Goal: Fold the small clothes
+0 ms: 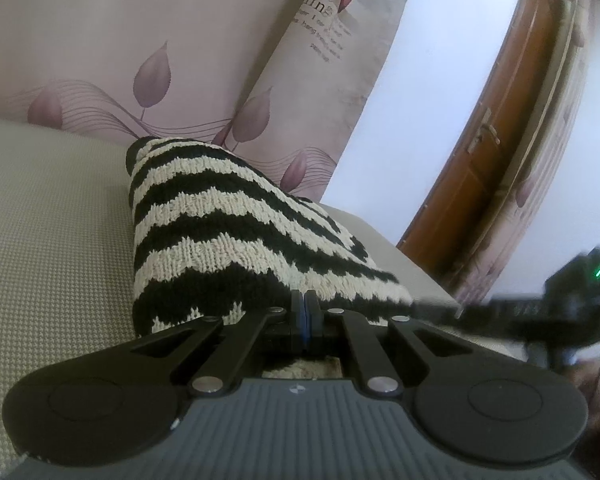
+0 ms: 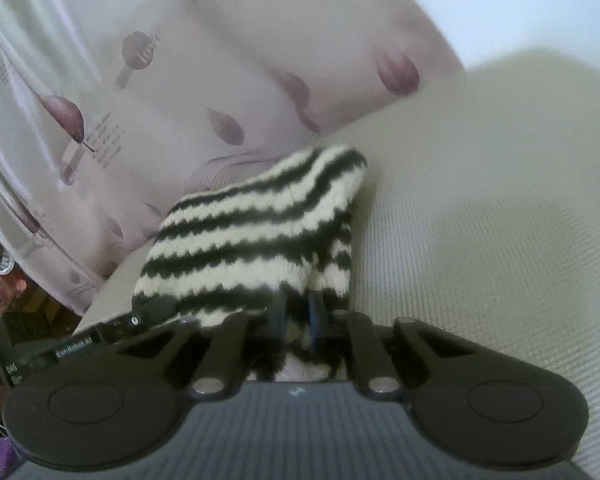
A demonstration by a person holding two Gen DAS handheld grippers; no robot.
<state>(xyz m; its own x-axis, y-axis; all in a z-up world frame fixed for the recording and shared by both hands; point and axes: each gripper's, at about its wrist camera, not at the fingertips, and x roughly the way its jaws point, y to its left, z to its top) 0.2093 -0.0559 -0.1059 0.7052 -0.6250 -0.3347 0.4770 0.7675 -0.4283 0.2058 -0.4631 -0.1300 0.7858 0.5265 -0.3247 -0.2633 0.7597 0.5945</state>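
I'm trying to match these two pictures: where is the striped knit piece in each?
Left wrist view: black-and-cream striped knit garment, centre, running up leftward from the gripper.
Right wrist view: same garment, centre, leaning left.
Shared landmark: the leaf-print curtain behind it.

The right wrist view is smeared throughout, so the print on the leaf-patterned fabric [image 2: 148, 92] behind cannot be read. The near edge of the striped knit garment [image 2: 256, 240] drops behind the right gripper [image 2: 298, 320], hiding how much cloth sits between its jaws. In the left wrist view the garment's near hem likewise vanishes behind the left gripper [image 1: 305, 312]. A dark device with a green light [image 1: 580, 292] at the right edge is blurred and cut off. The wooden door [image 1: 500, 132] runs out of frame at the top.
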